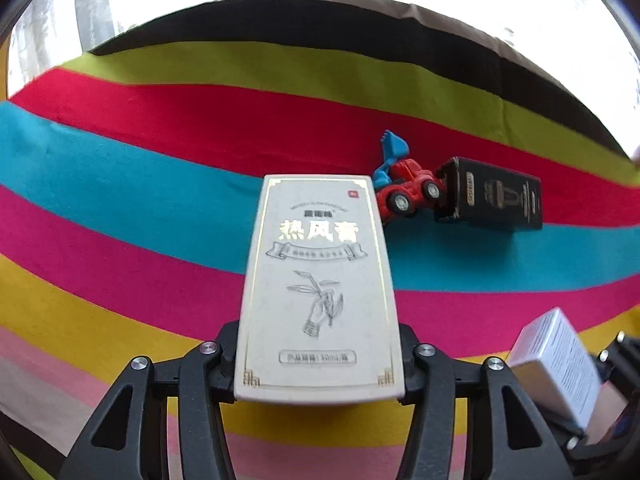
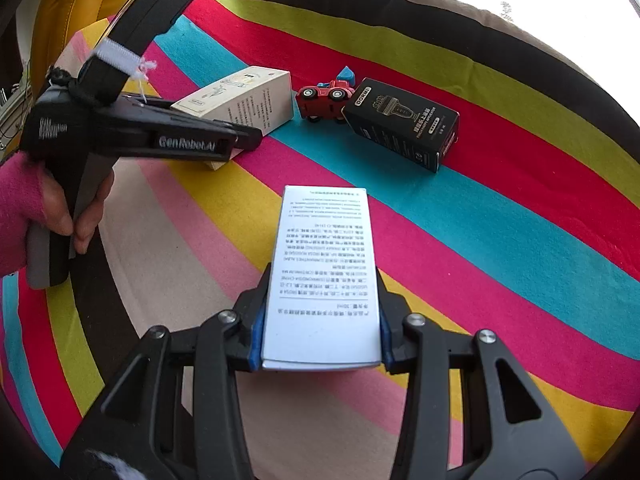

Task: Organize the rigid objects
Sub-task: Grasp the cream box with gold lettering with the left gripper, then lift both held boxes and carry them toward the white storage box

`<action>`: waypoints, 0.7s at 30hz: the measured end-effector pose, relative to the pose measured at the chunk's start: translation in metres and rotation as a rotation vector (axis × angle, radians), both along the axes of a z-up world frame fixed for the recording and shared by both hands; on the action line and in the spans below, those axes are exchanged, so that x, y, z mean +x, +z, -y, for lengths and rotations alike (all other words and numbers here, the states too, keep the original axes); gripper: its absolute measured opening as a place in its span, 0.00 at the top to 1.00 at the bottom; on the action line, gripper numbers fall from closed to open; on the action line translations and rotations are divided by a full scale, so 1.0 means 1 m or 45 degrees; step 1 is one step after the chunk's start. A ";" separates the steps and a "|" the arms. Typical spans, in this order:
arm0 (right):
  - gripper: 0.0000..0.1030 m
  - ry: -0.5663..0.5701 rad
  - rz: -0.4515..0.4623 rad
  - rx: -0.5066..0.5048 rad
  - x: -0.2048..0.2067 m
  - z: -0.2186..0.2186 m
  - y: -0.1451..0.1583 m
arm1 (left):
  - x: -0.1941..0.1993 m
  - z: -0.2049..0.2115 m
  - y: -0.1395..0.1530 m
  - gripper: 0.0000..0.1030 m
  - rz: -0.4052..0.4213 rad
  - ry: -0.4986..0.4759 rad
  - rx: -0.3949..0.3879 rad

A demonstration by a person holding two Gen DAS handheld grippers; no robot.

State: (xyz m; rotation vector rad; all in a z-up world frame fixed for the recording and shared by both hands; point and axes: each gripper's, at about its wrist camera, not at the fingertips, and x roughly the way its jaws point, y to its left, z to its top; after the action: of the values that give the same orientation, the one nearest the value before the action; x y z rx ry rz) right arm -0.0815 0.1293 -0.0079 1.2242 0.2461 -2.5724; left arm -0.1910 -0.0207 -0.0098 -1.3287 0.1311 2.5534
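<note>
Boxes filled both our grippers: the left gripper (image 1: 320, 364) clamped a cream box (image 1: 318, 280), the right gripper (image 2: 320, 336) a silver box (image 2: 324, 276), long axes pointing toward the toy truck (image 2: 326, 94) and black box (image 2: 400, 124) near the striped cloth's (image 2: 500, 220) far edge.

A wide cloth of soft felt-like fabric, striped in bold bands (image 1: 120, 184), is covering the whole bench and lying mostly flat, with faint creases showing in the blue band. Its bands are running side by side in black, lime green, red, turquoise, magenta, yellow, pale pink and beige, and in the right wrist view the same striped cloth (image 2: 500, 240) is curving away toward the far edge. A mustard-yellow padded seat back with a smooth leather-like surface (image 2: 80, 4) is standing just beyond the bench's left corner. Behind the far edge, bright daylight is washing out the background.
</note>
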 end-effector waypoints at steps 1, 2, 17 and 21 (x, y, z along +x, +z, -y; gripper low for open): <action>0.56 0.001 0.000 0.001 0.000 0.000 0.000 | -0.002 0.000 0.000 0.40 0.007 0.005 -0.007; 0.56 0.001 0.000 0.000 0.000 0.000 0.000 | -0.005 -0.001 -0.001 0.31 0.015 0.013 -0.031; 0.55 -0.002 0.007 -0.019 -0.002 0.000 -0.001 | 0.060 0.008 -0.001 0.49 -0.124 0.029 -0.125; 0.55 -0.002 0.007 -0.018 -0.002 0.000 -0.001 | 0.104 0.043 0.005 0.49 -0.108 0.103 -0.052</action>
State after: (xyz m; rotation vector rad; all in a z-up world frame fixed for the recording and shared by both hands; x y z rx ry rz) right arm -0.0834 0.1295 -0.0088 1.2263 0.2252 -2.5674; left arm -0.0867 -0.0634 -0.0050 -1.2649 0.1488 2.6895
